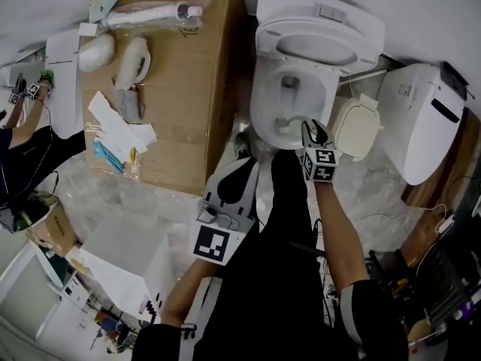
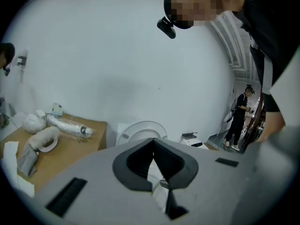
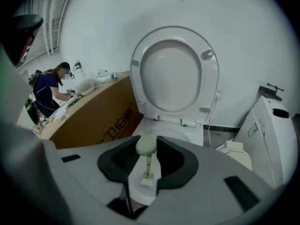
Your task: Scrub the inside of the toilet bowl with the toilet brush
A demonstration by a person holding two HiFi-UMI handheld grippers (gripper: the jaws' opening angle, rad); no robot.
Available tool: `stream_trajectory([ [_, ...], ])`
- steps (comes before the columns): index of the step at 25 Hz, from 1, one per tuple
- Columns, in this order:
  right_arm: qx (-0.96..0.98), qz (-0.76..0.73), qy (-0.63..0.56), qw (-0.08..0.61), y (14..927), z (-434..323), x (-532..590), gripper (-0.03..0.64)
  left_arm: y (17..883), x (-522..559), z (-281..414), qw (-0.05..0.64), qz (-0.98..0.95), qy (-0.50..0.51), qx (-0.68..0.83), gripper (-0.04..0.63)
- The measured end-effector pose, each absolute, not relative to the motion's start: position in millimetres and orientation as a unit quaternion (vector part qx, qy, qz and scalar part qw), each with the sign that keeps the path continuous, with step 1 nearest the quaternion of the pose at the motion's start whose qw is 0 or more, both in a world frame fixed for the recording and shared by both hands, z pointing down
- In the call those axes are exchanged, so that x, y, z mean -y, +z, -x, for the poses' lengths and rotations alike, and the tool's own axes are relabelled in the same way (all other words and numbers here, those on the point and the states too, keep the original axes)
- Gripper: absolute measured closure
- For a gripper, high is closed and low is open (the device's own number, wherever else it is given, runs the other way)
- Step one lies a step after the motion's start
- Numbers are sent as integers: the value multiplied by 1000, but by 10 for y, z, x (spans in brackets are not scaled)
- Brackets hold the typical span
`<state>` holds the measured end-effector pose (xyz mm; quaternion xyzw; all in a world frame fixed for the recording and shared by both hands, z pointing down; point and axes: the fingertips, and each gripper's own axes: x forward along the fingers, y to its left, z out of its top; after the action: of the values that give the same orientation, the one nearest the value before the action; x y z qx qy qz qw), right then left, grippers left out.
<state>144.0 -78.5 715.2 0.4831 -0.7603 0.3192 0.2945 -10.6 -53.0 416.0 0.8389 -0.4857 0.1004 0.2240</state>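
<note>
R jaws are pinched on the toilet brush [image 3: 146, 161], w/ dark ribbed pads either side of its rounded pale-green knob. A thin stem runs down from the knob to a small white bristle head, seen against glossy white porcelain; whether it touches can't be read. The right gripper [image 1: 316, 132] sits at the front rim of the toilet bowl [image 1: 259, 107], an oval white ceramic basin w/ seat and lid [image 1: 319, 43] tipped up toward the wall. L jaws are pressed together w/ nothing btwn them. The left gripper [image 1: 242, 173] hangs just outside the bowl's front-left edge, above the marbled floor [image 1: 180, 201]. Left of the toilet stands a brown cardboard box [image 1: 195, 89]. Along its far edge lies a white tube [image 1: 150, 13] in clear plastic wrap, w/ rounded white pieces [image 1: 96, 51] near the far-left corner & papers [image 1: 120, 130] at the left edge. A cream, rounded-square tub [image 1: 357, 130] sits btwn this toilet and a second white toilet [image 1: 425, 119] at the right.
</note>
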Motion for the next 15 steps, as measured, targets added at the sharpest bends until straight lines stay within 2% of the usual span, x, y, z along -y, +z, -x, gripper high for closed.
stream_trajectory([
  [15, 790, -400, 231, 403, 7422, -1930, 677, 500, 4318, 746, -258, 235, -836, 93, 488, 588],
])
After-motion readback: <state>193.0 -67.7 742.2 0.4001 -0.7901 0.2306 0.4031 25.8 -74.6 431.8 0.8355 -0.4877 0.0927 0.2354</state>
